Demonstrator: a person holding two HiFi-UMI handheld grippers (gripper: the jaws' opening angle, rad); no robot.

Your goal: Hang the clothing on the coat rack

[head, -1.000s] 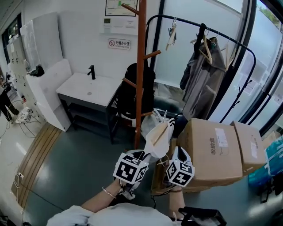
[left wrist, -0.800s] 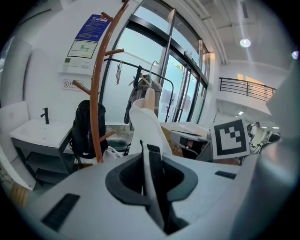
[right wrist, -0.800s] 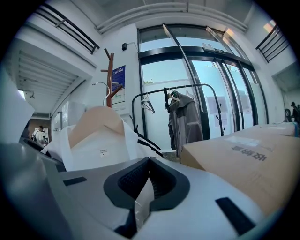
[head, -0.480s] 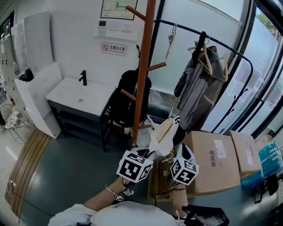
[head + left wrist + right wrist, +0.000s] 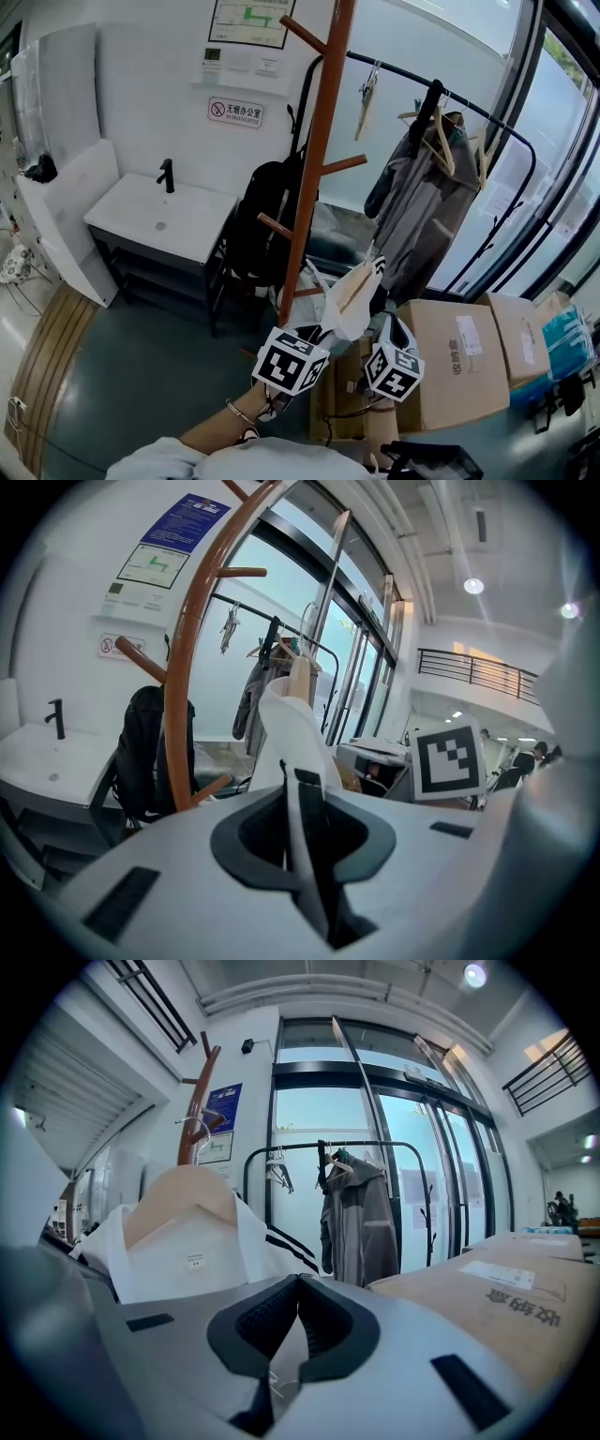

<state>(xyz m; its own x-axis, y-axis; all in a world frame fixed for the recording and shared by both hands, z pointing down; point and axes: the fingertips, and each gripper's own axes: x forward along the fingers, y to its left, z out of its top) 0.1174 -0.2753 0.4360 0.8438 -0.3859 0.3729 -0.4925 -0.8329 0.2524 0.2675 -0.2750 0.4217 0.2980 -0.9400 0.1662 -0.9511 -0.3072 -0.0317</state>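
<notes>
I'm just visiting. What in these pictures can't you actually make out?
- Top of the coat rack: cut off by the head view's upper edge.
- Lower part of the shirt: in the head view it is hidden behind the left gripper and right gripper.
- Print on the wall signs: too small in every view.
- What the backpack hangs from: in the head view the rack's pole covers it.

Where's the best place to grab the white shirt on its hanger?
Grip the white shirt by its cloth below the wooden hanger, one side each, coming from underneath, as the left gripper and right gripper do. The metal hook points up, free for the coat rack.
</notes>
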